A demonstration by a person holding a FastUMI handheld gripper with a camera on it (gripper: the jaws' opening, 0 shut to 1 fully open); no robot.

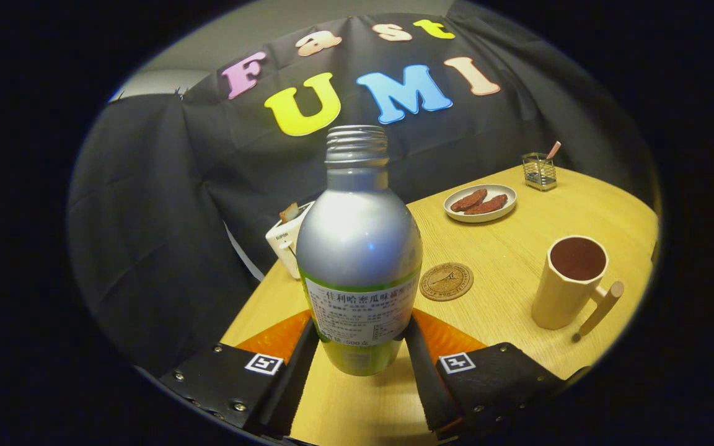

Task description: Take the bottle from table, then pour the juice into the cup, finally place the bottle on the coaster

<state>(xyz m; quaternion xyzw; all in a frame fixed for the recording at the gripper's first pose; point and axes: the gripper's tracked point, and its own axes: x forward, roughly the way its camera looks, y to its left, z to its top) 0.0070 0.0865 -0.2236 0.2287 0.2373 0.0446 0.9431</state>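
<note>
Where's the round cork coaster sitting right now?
In the gripper view, the round cork coaster lies flat on the wooden table, just beyond the silver bottle the gripper holds, before the beige cup.

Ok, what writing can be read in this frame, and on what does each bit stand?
Nothing reads clearly.
On the bottle, clamped between the fingers of the gripper: a printed label, too small to read.
On the coaster: a ring of engraved lettering, too small.
On the white box behind the bottle: one short dark word, blurred.
</note>
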